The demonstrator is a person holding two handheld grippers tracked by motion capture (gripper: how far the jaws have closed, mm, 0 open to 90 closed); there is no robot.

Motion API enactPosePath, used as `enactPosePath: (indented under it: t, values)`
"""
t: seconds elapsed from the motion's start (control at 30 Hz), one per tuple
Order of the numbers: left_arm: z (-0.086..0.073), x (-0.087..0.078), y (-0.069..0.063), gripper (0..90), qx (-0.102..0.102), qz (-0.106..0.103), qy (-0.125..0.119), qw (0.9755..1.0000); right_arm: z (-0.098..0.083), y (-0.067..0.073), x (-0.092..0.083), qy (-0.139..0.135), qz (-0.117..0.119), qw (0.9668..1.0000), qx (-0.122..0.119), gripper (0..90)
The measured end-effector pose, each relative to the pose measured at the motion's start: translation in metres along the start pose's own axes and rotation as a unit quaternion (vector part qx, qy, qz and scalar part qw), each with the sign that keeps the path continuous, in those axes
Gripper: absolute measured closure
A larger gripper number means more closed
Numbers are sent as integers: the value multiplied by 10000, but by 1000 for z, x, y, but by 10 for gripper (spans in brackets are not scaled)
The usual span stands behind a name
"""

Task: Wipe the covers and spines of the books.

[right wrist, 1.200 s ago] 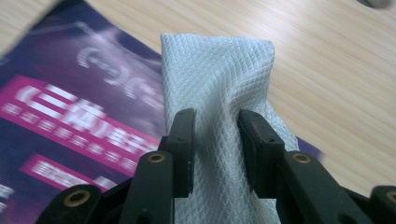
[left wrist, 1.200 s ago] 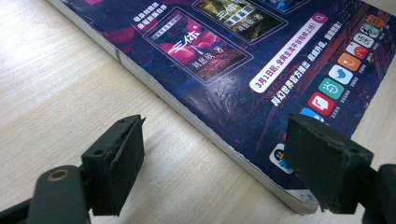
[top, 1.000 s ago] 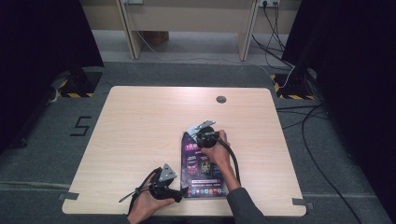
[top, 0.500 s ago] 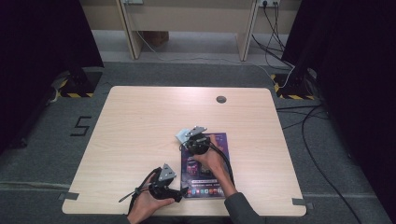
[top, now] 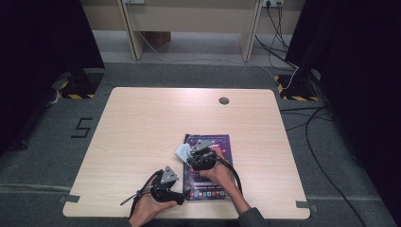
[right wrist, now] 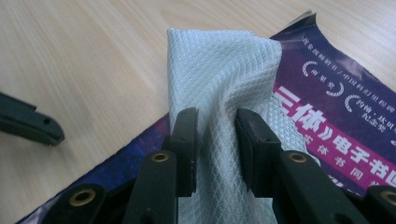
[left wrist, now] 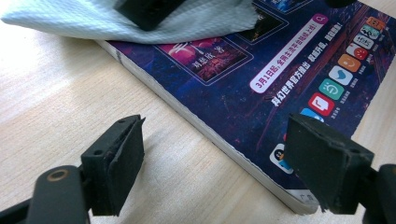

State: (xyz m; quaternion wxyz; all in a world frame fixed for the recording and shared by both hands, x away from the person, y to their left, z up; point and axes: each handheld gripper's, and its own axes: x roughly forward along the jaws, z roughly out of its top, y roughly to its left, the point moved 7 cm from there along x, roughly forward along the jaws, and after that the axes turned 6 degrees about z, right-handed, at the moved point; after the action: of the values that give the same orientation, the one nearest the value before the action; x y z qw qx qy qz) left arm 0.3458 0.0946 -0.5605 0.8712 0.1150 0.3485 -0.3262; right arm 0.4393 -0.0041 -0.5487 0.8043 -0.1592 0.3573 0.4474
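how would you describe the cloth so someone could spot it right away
On the light wooden table, find the dark purple magazine lying flat near the front edge. The pale white waffle-textured cloth lies over its left edge, pinched in the right gripper. It is the sole soft, crumpled, pale thing there.

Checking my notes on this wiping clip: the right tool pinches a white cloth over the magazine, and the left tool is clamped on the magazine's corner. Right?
Not quite. The left tool is open, its jaws standing apart astride the magazine's edge without pressing it, as the left gripper view shows. The rest holds: the right tool pinches the white cloth over the magazine.
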Motion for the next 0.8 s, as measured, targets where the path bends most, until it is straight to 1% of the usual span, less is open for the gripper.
enactPosePath:
  t: [0.13,0.2,0.23,0.27,0.33,0.37,0.47,0.53,0.6,0.63,0.73,0.8]
  values:
    - [0,0,0,195,-20,-19,-7,10000,-7,0,-8,93,16,9999,-50,704]
    - [0,0,0,195,-21,-17,-11,10000,-10,-2,-12,119,2,9999,-13,703]
    - [0,0,0,195,-16,-11,-13,10000,-12,-3,-14,125,-11,9999,64,704]
    - [0,0,0,195,-18,-20,-13,10000,-14,-5,-16,150,-14,9999,75,703]
    - [0,0,0,196,-20,-24,-11,10000,-18,-10,-21,187,-56,9996,180,703]
    - [0,0,0,195,-22,-22,-14,10000,-19,-14,-22,165,-101,9997,166,703]
    - [0,0,0,195,-27,-31,-13,10000,-26,-25,-31,197,-239,9990,330,703]
    - [0,0,0,193,-33,-27,-16,10000,-33,-37,-40,227,-381,9979,469,704]
    - [0,0,1,193,-30,-24,-13,10000,-39,-46,-47,241,-506,9969,553,708]
    - [0,0,1,193,-36,-29,0,10000,-42,-51,-51,251,-573,9962,602,710]
    - [0,0,1,193,-39,-31,-3,10000,-54,-67,-66,291,-880,9917,888,721]
    - [0,0,1,193,-44,-40,-5,10000,-61,-74,-74,224,-881,9904,1045,744]
